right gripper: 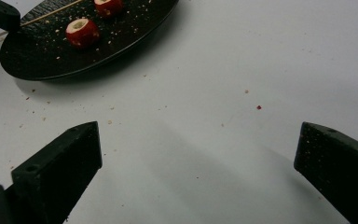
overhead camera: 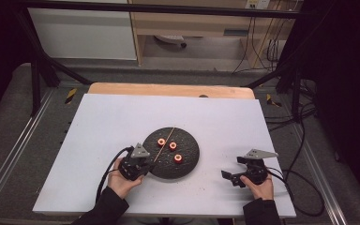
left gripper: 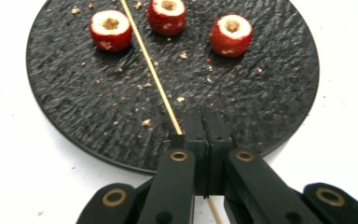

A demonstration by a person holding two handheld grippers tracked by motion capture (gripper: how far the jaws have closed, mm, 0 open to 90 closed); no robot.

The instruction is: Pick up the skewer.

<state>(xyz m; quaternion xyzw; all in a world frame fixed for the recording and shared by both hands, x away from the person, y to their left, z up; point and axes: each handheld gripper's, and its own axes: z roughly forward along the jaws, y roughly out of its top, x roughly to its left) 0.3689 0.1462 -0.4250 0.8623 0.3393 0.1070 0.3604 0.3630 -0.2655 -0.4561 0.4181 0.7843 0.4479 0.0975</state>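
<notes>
On the white desk [overhead camera: 98,140] sits a dark round plate [left gripper: 65,93] with three cored red fruits [left gripper: 111,30]. The left claw [left gripper: 206,122] is clamped on a thin wooden skewer [left gripper: 151,70] lying across the plate; the right claw [right gripper: 196,154] gapes wide, empty. Lift the skewer level, aim at one fruit's core, and steady that fruit.

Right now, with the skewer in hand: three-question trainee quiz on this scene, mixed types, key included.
1. True or false: the left gripper is shut on the thin wooden skewer.
2. How many cored red fruit pieces lie on the round black slate plate?
3. The right gripper is: A) shut on a fruit piece, B) open over the white table, C) resting on the plate.

Key: 1 true; 2 three; 3 B.
</notes>
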